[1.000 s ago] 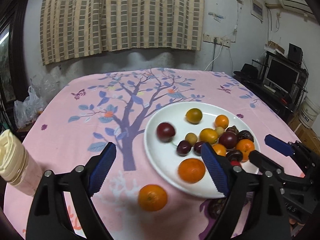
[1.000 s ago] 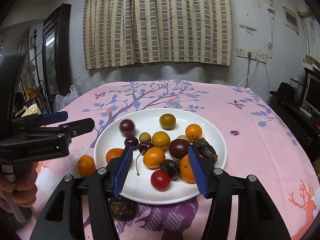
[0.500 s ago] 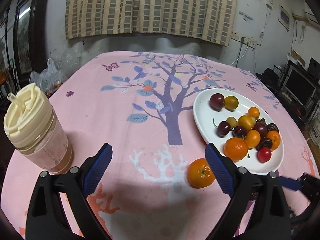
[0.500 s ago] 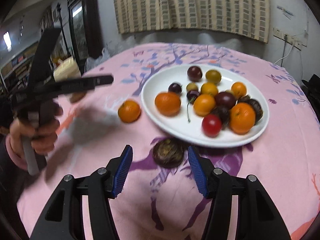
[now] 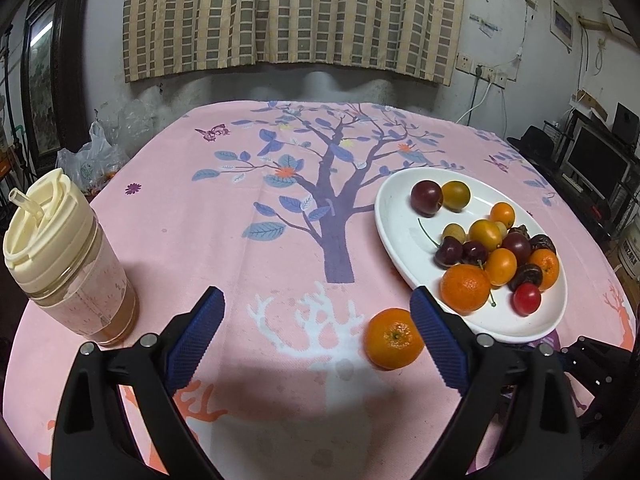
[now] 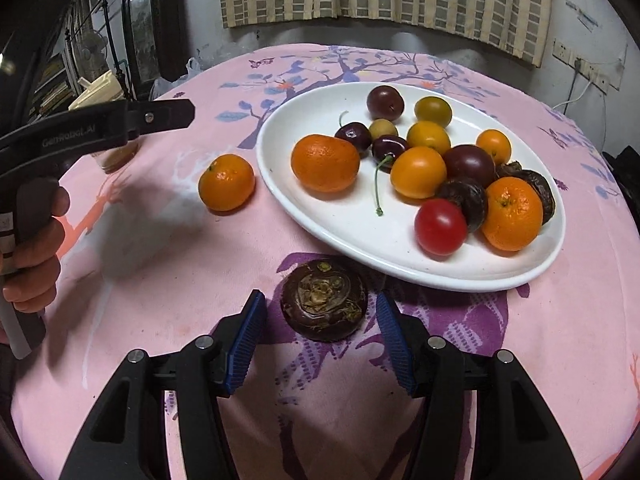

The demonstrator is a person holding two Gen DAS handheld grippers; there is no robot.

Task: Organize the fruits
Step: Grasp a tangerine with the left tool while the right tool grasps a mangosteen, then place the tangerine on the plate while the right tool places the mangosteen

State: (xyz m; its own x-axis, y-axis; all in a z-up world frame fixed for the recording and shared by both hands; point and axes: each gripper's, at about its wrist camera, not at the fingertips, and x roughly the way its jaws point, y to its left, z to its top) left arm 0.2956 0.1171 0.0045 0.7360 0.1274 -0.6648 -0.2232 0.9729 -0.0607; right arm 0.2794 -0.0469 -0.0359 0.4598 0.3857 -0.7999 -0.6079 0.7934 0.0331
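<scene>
Progress, judged from the layout: most fruit already sits on the white plate (image 6: 532,264); two pieces remain on the pink cloth (image 5: 224,240), so the sort looks nearly done but not finished.

Far left: a lidded tumbler (image 5: 60,256), cream cap with straw, cloudy translucent wall, standing on the cloth. Not part of the job.

My left gripper (image 5: 316,336) hovers with jaws spread wide, nothing between the ribbed blue pads. The loose mandarin (image 5: 394,339) lies just inside the right-hand pad, apart from it, close to the plate's near rim. Skin dimpled, glossy, slightly flattened sphere.

My right gripper (image 6: 320,338) stands at a middling gap, straddling the dark round fruit (image 6: 324,306); clear space shows on both sides, so no grip yet. This fruit is squat, matte, dark brown-purple, with a rough scaly crown facing up; it sits just off the plate's near edge.

The plate is a smooth glazed oval. It carries mandarins, smooth yellow-orange and dark plum-like rounds, stemmed cherries, a shiny red tomato (image 6: 440,226) and wrinkled dark pieces.
</scene>
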